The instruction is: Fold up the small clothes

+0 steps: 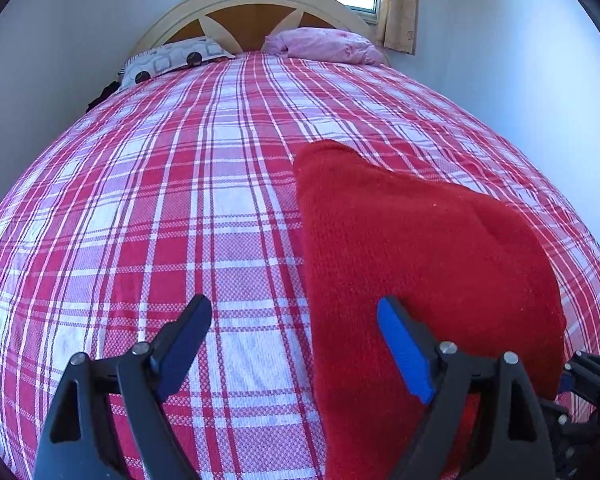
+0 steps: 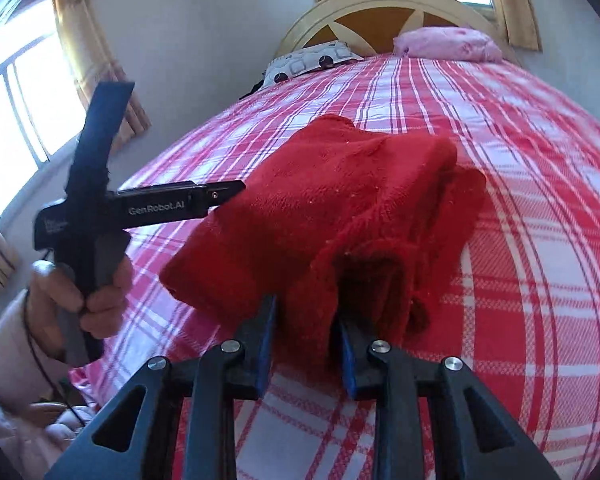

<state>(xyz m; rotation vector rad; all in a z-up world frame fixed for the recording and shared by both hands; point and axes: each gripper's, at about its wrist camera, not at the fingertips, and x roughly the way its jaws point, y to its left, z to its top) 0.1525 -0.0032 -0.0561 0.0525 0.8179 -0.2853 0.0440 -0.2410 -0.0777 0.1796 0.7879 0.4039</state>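
A red knitted garment (image 1: pixel 420 248) lies folded on the red-and-white plaid bedspread (image 1: pixel 180 200). My left gripper (image 1: pixel 296 316) is open and empty at the garment's near left edge, its right finger over the cloth. In the right wrist view the garment (image 2: pixel 332 192) is bunched and lifted at its near end. My right gripper (image 2: pixel 306 320) is shut on a thick fold of the red garment. The left gripper's body (image 2: pixel 140 208), held in a hand, shows at the left of that view.
Two pillows, a patterned one (image 1: pixel 172 60) and a pink one (image 1: pixel 324 46), lie against the headboard (image 1: pixel 252 12). Walls flank the bed on both sides. Curtained windows (image 2: pixel 28 92) stand behind and to the left.
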